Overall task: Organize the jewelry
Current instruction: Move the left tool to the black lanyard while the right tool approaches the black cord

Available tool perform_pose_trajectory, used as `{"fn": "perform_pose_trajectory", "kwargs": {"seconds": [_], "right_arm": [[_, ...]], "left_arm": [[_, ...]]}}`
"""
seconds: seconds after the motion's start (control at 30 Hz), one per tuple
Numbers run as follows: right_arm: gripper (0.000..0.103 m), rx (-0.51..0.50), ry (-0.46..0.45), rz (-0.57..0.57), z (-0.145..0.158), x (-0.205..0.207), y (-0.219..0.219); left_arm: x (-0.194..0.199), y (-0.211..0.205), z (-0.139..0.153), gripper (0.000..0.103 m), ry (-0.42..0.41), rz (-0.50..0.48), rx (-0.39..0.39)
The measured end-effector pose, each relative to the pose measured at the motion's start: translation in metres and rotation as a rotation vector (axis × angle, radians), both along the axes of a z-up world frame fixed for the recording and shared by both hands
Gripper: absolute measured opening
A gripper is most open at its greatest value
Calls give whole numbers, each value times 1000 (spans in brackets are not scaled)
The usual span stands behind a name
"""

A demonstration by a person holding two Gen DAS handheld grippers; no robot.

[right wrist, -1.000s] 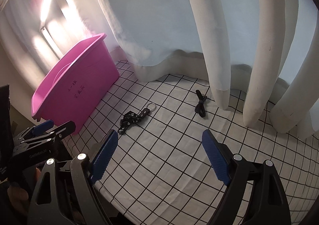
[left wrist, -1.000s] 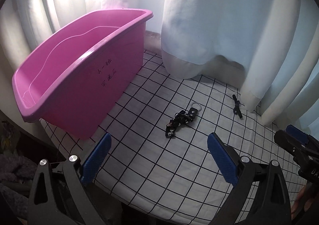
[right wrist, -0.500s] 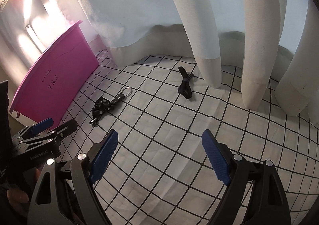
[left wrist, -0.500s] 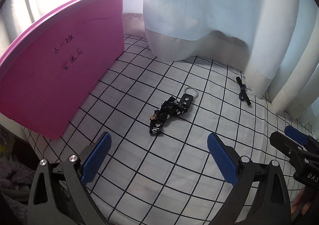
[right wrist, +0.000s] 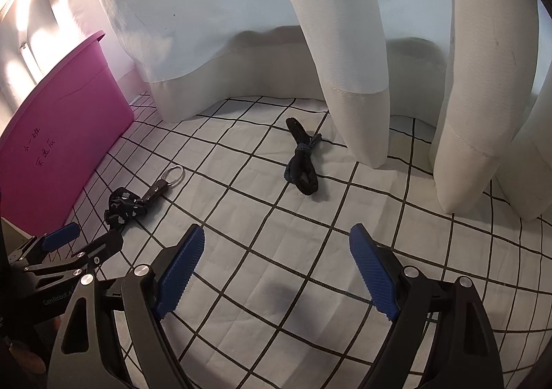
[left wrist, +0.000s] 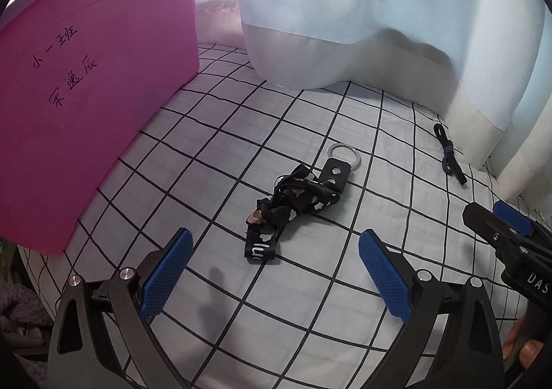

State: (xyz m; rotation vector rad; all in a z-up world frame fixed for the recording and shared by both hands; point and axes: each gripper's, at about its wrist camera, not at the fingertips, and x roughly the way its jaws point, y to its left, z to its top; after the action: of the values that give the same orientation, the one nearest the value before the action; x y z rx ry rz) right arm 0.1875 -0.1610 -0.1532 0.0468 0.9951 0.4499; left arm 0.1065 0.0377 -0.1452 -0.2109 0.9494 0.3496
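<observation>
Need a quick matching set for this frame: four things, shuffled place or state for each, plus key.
Things:
1. pink plastic bin
2. black patterned strap with metal ring
3. dark knotted cord
4. right tool

Descriptions:
A. lies near the white curtain's hem
B. jaws wide, nothing between them
C. handwritten characters on its side
D. crumpled on the checked cloth ahead of the left tool

Pairs: 1-C, 2-D, 3-A, 4-B

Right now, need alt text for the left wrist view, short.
Open left gripper hangs over a grid-patterned cloth, with a crumpled black lanyard with a metal ring lying just ahead of its blue pads. A pink bin stands at left, white curtains hang behind, and a small black cord bundle lies at right near the right gripper.
</observation>
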Motion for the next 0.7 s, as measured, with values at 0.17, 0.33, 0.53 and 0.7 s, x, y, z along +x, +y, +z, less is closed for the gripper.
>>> {"fn": "perform_pose_trajectory", "kwargs": {"seconds": [0.17, 0.33, 0.53, 0.7], "right_arm": [[82, -16, 15, -16, -7, 13, 3], [82, -51, 33, -16, -13, 26, 10], [82, -100, 26, -34, -17, 42, 13], [82, -145, 14, -47, -17, 52, 14]], "left_arm": [[14, 3, -5, 95, 3, -2, 5], [24, 8, -6, 95, 0, 7, 1], [31, 14, -10, 95, 10, 15, 3], [40, 18, -15, 95, 26, 16, 7]]}}
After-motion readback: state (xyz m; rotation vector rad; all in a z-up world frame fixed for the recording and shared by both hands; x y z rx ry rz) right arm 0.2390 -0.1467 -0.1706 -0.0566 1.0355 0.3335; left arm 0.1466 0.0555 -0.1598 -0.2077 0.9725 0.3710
